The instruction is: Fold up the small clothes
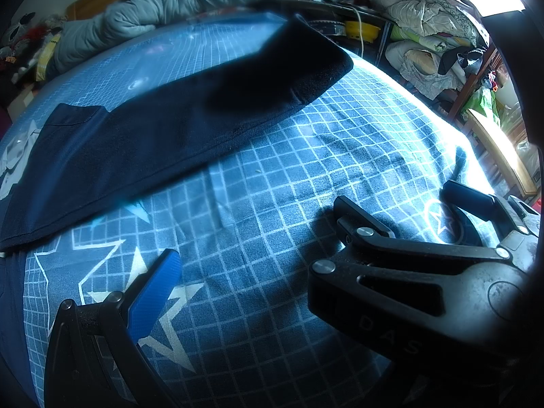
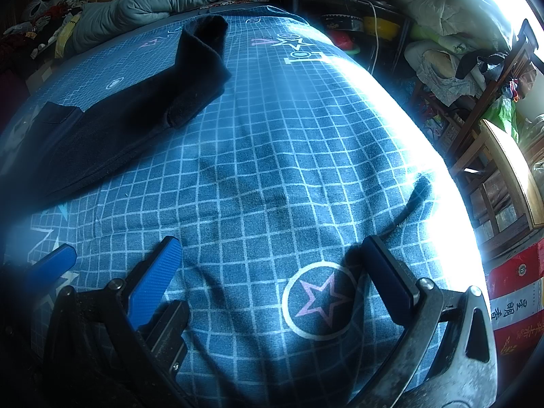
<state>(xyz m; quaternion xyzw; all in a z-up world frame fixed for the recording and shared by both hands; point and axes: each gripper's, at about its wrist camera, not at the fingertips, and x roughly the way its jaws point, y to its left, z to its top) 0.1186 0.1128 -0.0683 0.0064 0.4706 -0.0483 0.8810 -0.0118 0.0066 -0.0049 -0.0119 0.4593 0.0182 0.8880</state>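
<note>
Bare checked bedsheet (image 2: 272,170) lies open ahead; the dark garment (image 2: 119,119) blocks the left, a rumpled duvet (image 2: 153,3) beyond.

The right tool (image 2: 272,272) hovers with its blue-padded fingers (image 2: 154,282) spread wide, holding nothing. The left tool (image 1: 248,248) is likewise parted and empty, one blue pad (image 1: 154,295) showing at lower left of its own view. The two tools sit side by side, the left tool's fingertip just beside the right's.

Navy garment (image 1: 142,142) on blue grid-patterned bedsheet (image 1: 289,176)
</note>
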